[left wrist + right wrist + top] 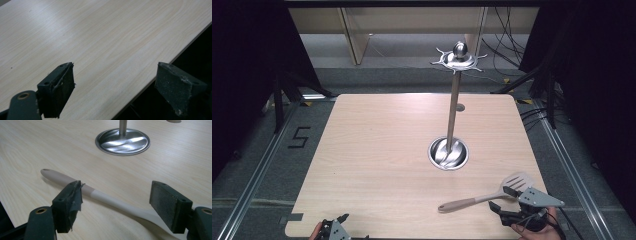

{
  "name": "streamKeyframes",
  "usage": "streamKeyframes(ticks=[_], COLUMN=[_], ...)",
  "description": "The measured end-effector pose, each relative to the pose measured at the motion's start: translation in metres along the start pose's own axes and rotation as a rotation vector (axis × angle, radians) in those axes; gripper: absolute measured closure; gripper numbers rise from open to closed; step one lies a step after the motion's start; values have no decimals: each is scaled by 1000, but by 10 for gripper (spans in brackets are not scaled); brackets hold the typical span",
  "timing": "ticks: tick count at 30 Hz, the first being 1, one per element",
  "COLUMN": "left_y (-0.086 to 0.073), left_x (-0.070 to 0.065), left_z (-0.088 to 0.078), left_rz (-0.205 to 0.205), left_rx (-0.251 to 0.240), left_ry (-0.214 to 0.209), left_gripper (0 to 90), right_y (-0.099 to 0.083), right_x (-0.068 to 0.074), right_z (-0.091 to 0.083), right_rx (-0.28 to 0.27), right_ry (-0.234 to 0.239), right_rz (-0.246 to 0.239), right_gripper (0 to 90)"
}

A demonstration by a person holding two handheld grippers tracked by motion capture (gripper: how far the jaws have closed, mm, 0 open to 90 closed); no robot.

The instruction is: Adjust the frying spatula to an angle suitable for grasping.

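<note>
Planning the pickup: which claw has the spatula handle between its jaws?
The right claw: its open jaws straddle the spatula handle lying on the table. The left claw is open over bare tabletop at the table's edge.

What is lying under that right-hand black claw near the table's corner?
Between and below the open right gripper lies a spatula with a beige handle and pale slotted blade, flat on the light wooden table. The gripper hides part of the blade in the high view.
</note>
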State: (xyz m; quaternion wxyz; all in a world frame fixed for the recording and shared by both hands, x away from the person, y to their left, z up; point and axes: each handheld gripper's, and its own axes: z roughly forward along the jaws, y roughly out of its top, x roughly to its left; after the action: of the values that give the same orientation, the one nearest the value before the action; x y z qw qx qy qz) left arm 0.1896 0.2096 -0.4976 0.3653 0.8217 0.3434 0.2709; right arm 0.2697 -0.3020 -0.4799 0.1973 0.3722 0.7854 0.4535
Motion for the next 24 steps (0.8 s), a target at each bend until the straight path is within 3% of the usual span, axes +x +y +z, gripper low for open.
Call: streamKeyframes(ticks=[2,3,7,8,9,10,11,13,14,15,16,17,19,22,23,24], left_y=[0,0,0,0,0,0,0,0,1,1,0,1,1,1,2,1], left_x=[1,2,1,1,1,0,2,2,2,2,2,2,2,1,4,2], left_z=[0,-1,-1,0,0,0,0,-1,-1,-1,-1,-1,-1,-1,-2,-1], left_rz=[21,20,12,26,26,2,30,12,10,11,8,11,10,23,71,34], left_rx=[2,30,22,16,16,0,21,20,29,29,18,29,29,30,42,39], left_ry=[8,2,-13,14,14,0,14,3,-10,-9,0,-9,-10,-7,-2,-6], left_gripper=[150,150,150,150,150,150,150,150,150,150,150,150,150,150,150,150], right_y=[0,-1,1,3,3,4,6,9,10,12,13,15,19,24,25,26], right_x=[0,0,4,2,2,3,5,5,6,4,6,3,4,5,5,7], right_z=[1,1,1,1,1,2,2,3,4,5,6,8,10,15,17,18], right_rx=[5,24,50,43,43,46,65,70,68,61,64,68,88,133,147,161], right_ry=[10,29,35,39,39,44,58,59,59,61,62,74,70,99,106,110], right_rz=[5,10,-5,-31,-31,-35,-23,-50,-35,-59,-39,-64,-75,-95,-117,-126], right_gripper=[272,274,276,276,276,277,278,279,280,281,282,283,285,286,287,290])
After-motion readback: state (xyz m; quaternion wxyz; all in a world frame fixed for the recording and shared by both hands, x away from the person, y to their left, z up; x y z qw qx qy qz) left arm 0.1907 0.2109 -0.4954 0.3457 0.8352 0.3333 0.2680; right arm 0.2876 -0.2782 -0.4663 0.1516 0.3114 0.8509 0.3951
